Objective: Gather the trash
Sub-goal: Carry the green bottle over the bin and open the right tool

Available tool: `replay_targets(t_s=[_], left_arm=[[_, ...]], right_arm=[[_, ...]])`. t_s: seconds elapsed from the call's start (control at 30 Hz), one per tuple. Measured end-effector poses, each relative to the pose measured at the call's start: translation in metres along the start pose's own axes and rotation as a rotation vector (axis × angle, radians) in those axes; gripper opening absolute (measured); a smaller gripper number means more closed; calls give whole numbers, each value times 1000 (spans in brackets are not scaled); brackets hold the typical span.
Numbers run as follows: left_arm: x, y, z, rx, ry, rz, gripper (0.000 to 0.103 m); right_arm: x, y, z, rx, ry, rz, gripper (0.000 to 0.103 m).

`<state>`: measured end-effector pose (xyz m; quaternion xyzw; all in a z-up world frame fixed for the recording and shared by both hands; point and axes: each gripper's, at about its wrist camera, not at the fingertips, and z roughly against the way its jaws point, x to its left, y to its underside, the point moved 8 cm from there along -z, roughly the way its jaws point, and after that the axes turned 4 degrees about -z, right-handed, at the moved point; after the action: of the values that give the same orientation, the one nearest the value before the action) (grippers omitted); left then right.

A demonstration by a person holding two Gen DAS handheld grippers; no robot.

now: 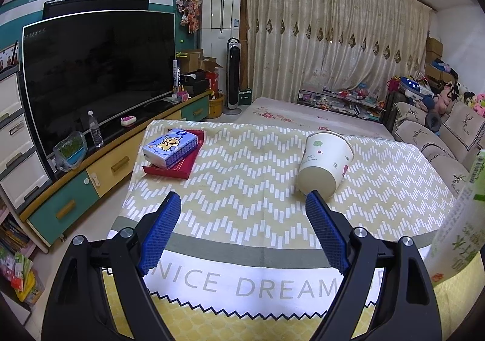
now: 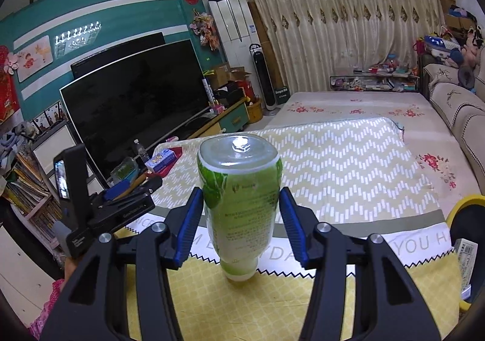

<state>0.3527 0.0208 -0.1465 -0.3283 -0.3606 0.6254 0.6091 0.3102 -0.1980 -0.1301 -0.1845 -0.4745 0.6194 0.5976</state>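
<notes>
My right gripper [image 2: 241,192] is shut on a green-labelled plastic bottle [image 2: 242,207], held off the table with its base pointing away and its cap end toward me. That same bottle [image 1: 460,219] shows at the right edge of the left wrist view. My left gripper [image 1: 242,198] is open and holds nothing, low over the table. A white paper cup [image 1: 326,168] lies on its side on the zigzag tablecloth [image 1: 242,159], just beyond the right fingertip [image 1: 315,204] and apart from it.
A yellow-rimmed dark bin [image 2: 466,204] with a small carton inside stands at the table's right. A blue tissue pack [image 1: 169,150] rests on a red tray [image 1: 182,169] at the far left of the table. A TV [image 1: 97,77] on a cabinet stands left, a sofa [image 1: 439,144] right.
</notes>
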Motion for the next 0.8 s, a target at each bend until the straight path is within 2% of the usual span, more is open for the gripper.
replay_targets(t_s=[0.3,0.5,0.8], left_arm=[[-2,2,-3,12,3,-10,83],[-3,2,-4,9,5,-18,83],[-11,-1,1,-17,42,-33,83]], right_arm=[[-12,-4,28,-15,11,18,50],[-33,-10,57,-41,38,19,50],[-95,-26,114,-126,165,-4,50]])
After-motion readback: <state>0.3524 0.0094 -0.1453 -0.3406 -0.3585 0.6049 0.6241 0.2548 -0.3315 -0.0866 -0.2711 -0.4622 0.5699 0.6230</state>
